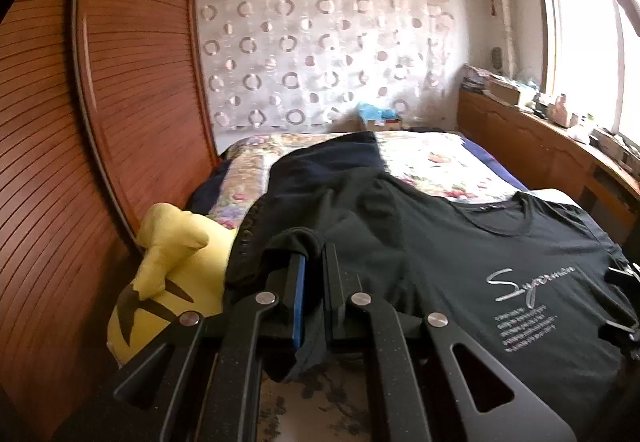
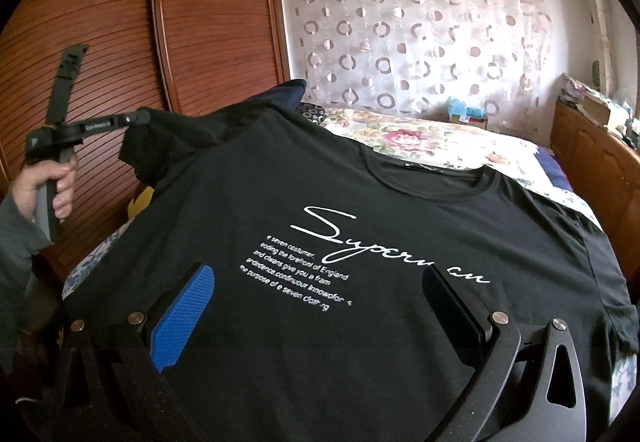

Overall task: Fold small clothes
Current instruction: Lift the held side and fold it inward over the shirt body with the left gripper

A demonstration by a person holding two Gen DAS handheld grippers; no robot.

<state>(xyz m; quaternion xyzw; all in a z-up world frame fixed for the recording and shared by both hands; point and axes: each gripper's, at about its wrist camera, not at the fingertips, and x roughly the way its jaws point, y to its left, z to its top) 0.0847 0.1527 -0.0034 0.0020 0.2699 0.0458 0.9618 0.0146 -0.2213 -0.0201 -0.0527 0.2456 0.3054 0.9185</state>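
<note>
A black T-shirt (image 1: 440, 242) (image 2: 400, 202) with white script lies face up on the bed, collar toward the far wall. My left gripper (image 1: 315, 250) (image 2: 136, 118) is shut on the shirt's left sleeve (image 1: 288, 238) (image 2: 168, 138). It holds the sleeve raised off the bed, the fabric bunched over the blue-padded finger. A person's hand (image 2: 52, 182) grips its handle. My right gripper (image 2: 318, 272) hovers open over the shirt's lower front by the print, its fingers wide apart and nothing between the pads.
A yellow plush toy (image 1: 172, 274) sits against the louvred wooden wardrobe (image 1: 100, 102) left of the shirt. Another dark garment (image 1: 328, 158) lies beyond it on the floral bedspread (image 1: 432, 162). A cluttered wooden cabinet (image 1: 540, 146) runs along the right under the window.
</note>
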